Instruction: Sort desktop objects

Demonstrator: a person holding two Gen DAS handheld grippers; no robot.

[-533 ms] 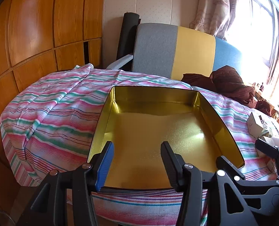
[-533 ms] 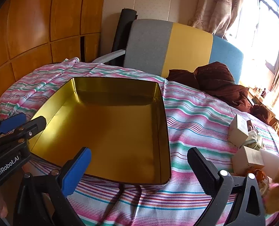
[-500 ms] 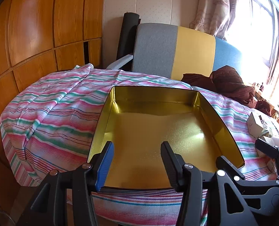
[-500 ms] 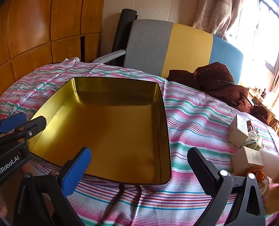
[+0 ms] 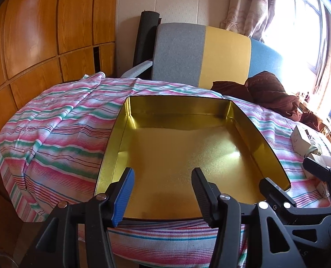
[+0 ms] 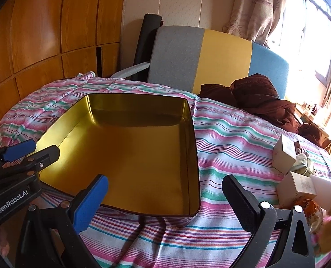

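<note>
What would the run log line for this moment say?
left gripper: open, empty | right gripper: open, empty | gold metal tin tray: empty, on striped cloth | small cardboard boxes: right of tray, untouched

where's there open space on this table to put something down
Free: the whole floor of the gold tin, and the striped cloth between the tin's right wall and the small boxes. Crowded: the right edge, where boxes and packets cluster.

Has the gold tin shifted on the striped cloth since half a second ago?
No. The gold tin sits at the same stripes of the striped cloth in both views.
</note>
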